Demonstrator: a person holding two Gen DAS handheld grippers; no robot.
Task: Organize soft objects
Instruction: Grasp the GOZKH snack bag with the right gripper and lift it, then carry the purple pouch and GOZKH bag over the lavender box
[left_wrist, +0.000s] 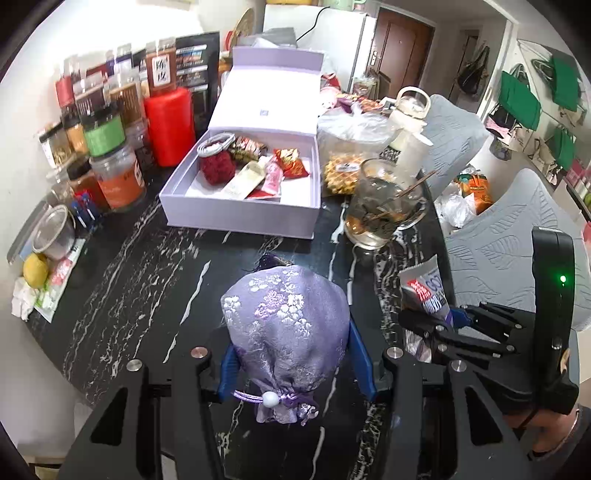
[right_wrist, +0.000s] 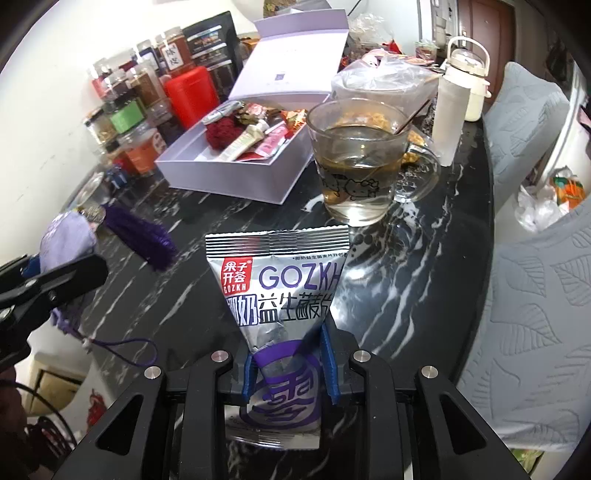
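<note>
My left gripper (left_wrist: 293, 363) is shut on a purple brocade sachet pouch (left_wrist: 286, 325) with a white bead and a dark tassel, held over the black marble table (left_wrist: 147, 280). The pouch (right_wrist: 68, 238) and its tassel (right_wrist: 142, 236) also show at the left of the right wrist view. My right gripper (right_wrist: 290, 363) is shut on a silver GOZKH snack packet (right_wrist: 280, 291), which also shows in the left wrist view (left_wrist: 424, 288). An open lavender gift box (left_wrist: 243, 184) holds a red knitted item, sachets and a white cable; it also shows in the right wrist view (right_wrist: 236, 162).
A glass mug of tea (right_wrist: 354, 158) with a stirrer stands right of the box. Jars and a red canister (left_wrist: 170, 125) line the left wall. A white bottle (right_wrist: 448, 110), plastic bags (left_wrist: 351, 125) and grey padded chairs (right_wrist: 524, 295) are on the right.
</note>
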